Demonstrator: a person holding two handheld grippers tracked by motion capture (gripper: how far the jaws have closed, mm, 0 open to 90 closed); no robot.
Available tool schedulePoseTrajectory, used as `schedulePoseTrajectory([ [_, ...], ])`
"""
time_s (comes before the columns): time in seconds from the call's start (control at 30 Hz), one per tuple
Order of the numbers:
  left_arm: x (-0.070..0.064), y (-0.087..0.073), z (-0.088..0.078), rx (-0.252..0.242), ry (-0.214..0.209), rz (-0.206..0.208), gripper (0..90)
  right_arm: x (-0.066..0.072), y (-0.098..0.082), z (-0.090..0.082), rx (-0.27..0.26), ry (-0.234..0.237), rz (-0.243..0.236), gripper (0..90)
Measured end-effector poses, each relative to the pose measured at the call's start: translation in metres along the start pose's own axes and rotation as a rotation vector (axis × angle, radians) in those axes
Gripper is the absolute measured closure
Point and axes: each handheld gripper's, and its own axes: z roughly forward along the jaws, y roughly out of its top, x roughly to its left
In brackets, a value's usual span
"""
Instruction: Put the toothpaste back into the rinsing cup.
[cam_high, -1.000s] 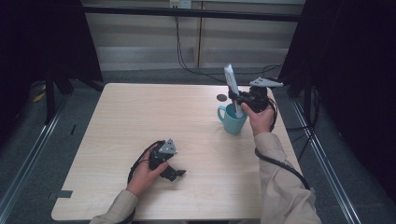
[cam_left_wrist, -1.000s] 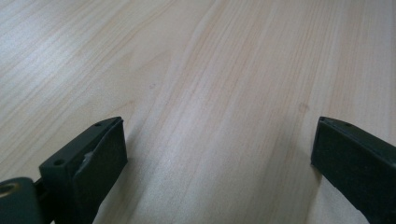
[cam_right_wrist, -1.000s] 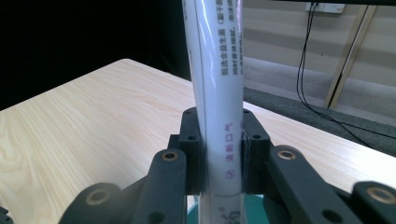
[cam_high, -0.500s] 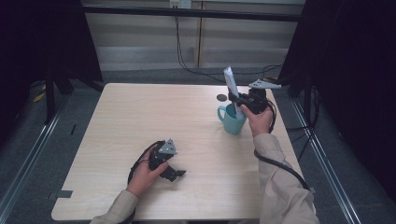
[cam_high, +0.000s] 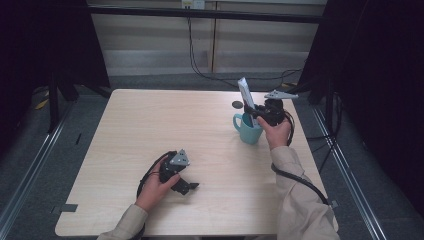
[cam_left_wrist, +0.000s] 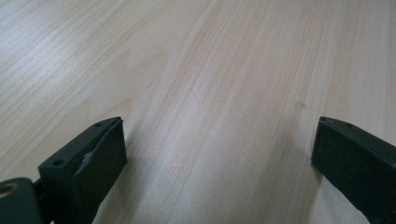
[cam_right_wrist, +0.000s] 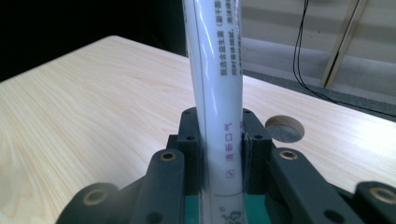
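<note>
Two grippers are at work over one pale wooden table. Right gripper has its black jaws clamped on a single white tube printed with Chinese text, most likely toothpaste; in the right gripper view the tube stands nearly upright between the pads, which press its two flat sides, and green shows just beneath it. From the high view the tube leans a little to the left above one teal mug, its lower end at or inside the mug's mouth, though whether it touches the mug cannot be told. That mug stands near the table's right edge, its handle turned left, with one round cable hole in the tabletop just behind it. The right hand grasps its gripper from below and behind, with the beige-sleeved forearm running in from the bottom right. Left gripper lies low near the front edge, well apart from the mug, held in the left hand with its cable looped beside the wrist; in the left gripper view its jaws stand wide apart over bare wood with nothing between them. A wide stretch of open tabletop spreads across the middle and left between the two hands, while the right edge lies close beside the mug.
</note>
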Motion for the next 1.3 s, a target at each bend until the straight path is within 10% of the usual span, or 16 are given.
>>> schedulePoseTrajectory([
  [1.3,-0.001,0.000,0.000,-0.001,-0.001,0.002,2.7,0.002,-0.004,-0.018,0.073,-0.002,-0.005,50.1],
])
